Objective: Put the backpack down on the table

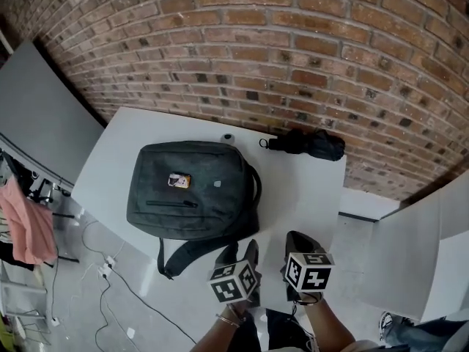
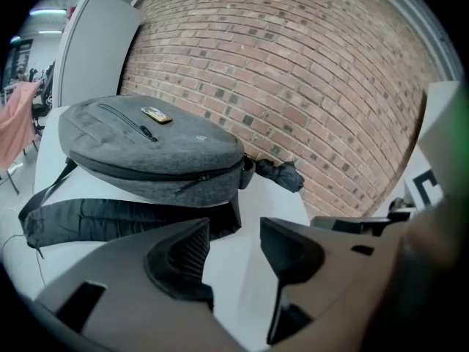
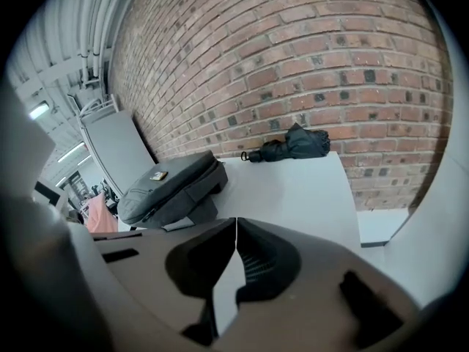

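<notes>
Beyond both sets of fingers rises a brick wall (image 1: pixel 293 50), and below it, reaching back toward the fingertips, spreads a white table (image 1: pixel 308 189). The grey backpack (image 1: pixel 192 189) lies flat on that table, front panel up, ahead of the left gripper (image 2: pixel 234 226) and off to the left of its fingers (image 2: pixel 183 251), clear of them. A folded black umbrella (image 1: pixel 306 144) lies farther out, well past the right gripper (image 3: pixel 236 222), at the table's far edge by the wall. The left gripper's jaws stand wide apart, with only bare tabletop showing between them. The right gripper's jaws meet at their tips and hold nothing. One black shoulder strap (image 1: pixel 190 251) trails from the backpack's near side toward the left fingers and hangs past the table's edge. A small orange badge (image 1: pixel 179 180) sits on the backpack's top face, well away from either gripper.
</notes>
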Demonstrator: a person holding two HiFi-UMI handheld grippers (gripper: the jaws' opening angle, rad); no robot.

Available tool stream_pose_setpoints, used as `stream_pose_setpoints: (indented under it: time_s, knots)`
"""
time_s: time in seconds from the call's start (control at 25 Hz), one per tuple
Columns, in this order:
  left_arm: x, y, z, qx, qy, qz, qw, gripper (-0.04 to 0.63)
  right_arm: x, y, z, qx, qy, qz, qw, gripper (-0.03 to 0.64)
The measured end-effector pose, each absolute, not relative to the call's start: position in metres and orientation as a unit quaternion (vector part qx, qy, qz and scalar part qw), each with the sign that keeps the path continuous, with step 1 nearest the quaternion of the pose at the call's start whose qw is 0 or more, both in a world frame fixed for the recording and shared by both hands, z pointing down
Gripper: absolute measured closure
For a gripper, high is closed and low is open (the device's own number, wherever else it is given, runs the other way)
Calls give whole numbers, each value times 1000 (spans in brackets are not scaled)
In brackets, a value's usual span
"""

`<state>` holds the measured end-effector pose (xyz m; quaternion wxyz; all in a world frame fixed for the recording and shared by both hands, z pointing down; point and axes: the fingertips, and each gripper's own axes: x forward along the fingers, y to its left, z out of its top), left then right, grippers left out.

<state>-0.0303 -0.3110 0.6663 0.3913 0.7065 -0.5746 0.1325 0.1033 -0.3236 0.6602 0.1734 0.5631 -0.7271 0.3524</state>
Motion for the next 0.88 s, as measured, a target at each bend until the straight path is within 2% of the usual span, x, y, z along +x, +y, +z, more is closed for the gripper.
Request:
stream_pose_setpoints:
  time_s: [0.52,0.88]
  knots:
    - [-140,-270,587,687,-632,73,351,417,27,-311,586,527,-779,284,186,586]
    - [-205,-255,522,679,-675,22,289,532,-10,-307,539,511,-807,239,174,586]
